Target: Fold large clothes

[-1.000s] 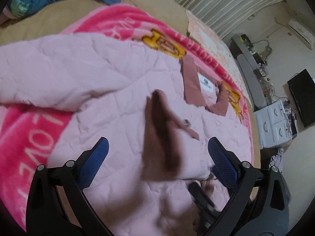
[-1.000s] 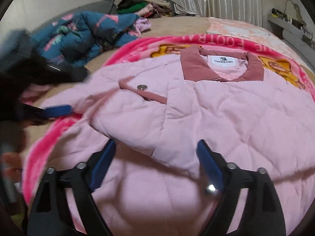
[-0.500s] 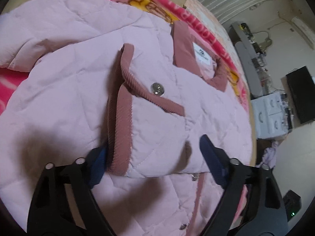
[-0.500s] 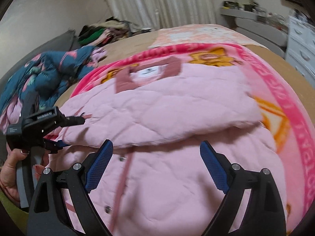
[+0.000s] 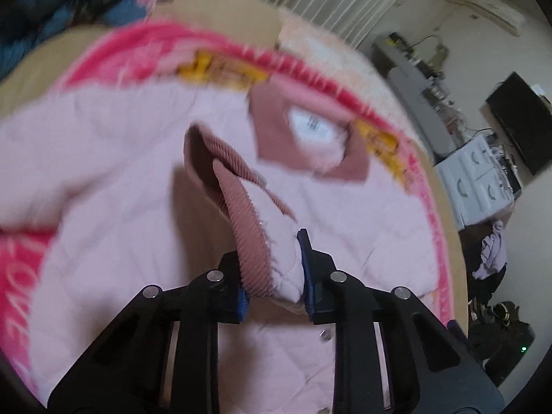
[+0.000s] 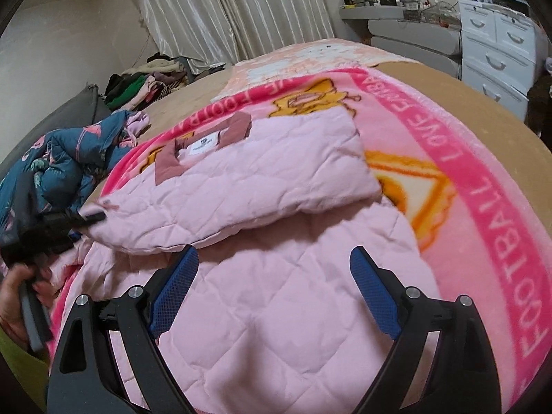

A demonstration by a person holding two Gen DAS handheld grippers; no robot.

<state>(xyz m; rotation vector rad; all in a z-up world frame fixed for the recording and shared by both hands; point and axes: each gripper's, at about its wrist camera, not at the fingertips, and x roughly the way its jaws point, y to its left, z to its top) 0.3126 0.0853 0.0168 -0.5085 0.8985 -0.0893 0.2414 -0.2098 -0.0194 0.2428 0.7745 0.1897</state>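
Observation:
A pale pink quilted jacket (image 5: 120, 172) lies spread on a pink blanket (image 6: 483, 207), its dusty-rose collar (image 5: 272, 117) at the far end. My left gripper (image 5: 272, 262) has its jaws closing, and the blue pads press on the ribbed sleeve cuff (image 5: 248, 227), which is raised off the jacket. In the right wrist view that left gripper (image 6: 93, 219) shows at the left edge, held by a hand (image 6: 13, 310). The other sleeve (image 6: 258, 179) lies folded across the chest. My right gripper (image 6: 274, 255) stands open just above the jacket's lower half (image 6: 276, 310), with nothing between its fingers.
A crumpled blue patterned garment (image 6: 58, 158) lies at the bed's left side, and a heap of clothes (image 6: 145, 82) sits beyond it by the curtain. White drawers (image 6: 496, 51) and a grey shelf stand past the bed's right edge. The tan bed cover (image 6: 500, 120) shows around the blanket.
The left jaws have closed from wide open onto the sleeve cuff and raised it. The right gripper has swung right across the jacket, staying open.

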